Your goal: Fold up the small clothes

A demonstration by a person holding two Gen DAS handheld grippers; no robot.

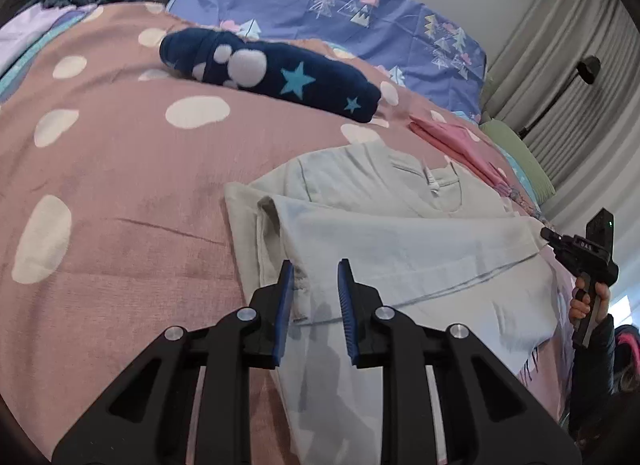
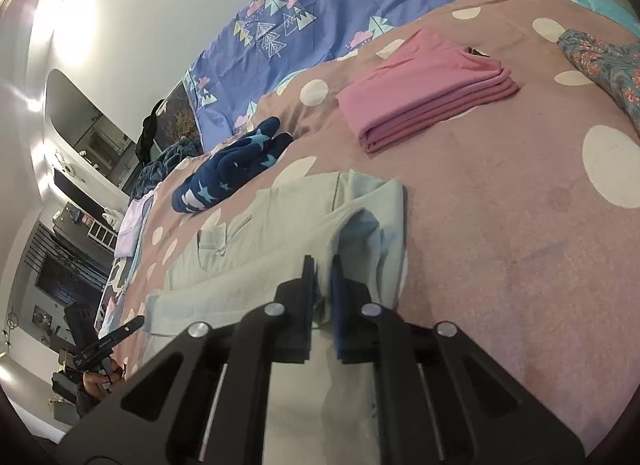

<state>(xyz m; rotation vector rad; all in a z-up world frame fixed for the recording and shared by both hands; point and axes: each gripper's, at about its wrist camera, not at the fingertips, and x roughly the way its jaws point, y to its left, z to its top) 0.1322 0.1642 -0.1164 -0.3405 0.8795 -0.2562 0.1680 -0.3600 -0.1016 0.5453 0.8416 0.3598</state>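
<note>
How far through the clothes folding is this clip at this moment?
Done: pink garment lies folded. In hand: pale shirt, bottom half folded up; right tool pinches its edge, left tool is open above it. Left: finish the shirt; floral garment looks unfolded.

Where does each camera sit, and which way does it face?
Left wrist: on the left gripper, facing down over the pale green garment; open jaws, plus a hand holding the right gripper.
Right wrist: on the right gripper, jaws shut on that garment's edge, the folded pink garment beyond.
Shared: the navy star garment, the spotted pink blanket.
</note>
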